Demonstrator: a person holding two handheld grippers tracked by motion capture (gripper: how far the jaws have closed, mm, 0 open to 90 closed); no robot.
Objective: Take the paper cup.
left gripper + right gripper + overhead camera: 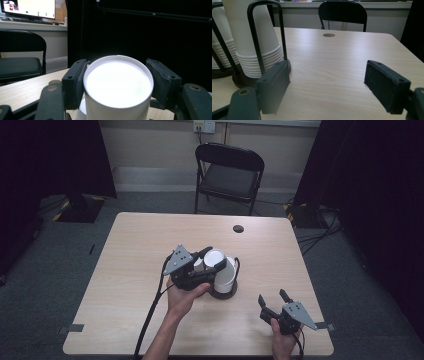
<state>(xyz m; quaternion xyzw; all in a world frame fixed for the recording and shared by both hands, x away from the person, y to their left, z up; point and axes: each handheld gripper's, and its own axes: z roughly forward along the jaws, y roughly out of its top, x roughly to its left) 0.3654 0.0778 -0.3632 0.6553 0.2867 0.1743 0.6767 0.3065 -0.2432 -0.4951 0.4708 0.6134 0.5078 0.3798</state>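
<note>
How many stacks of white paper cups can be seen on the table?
2: one stack of white paper cups in the black wire holder, clamped by the left gripper; another stack beside it. More may be hidden.

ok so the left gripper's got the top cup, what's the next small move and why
Probably lift the left gripper straight up. Its pads clamp both sides of the top paper cup, which sits upside down on the cup stack inside the black wire holder. A straight pull should free one cup without snagging the wires. The right gripper waits open beside it.
</note>
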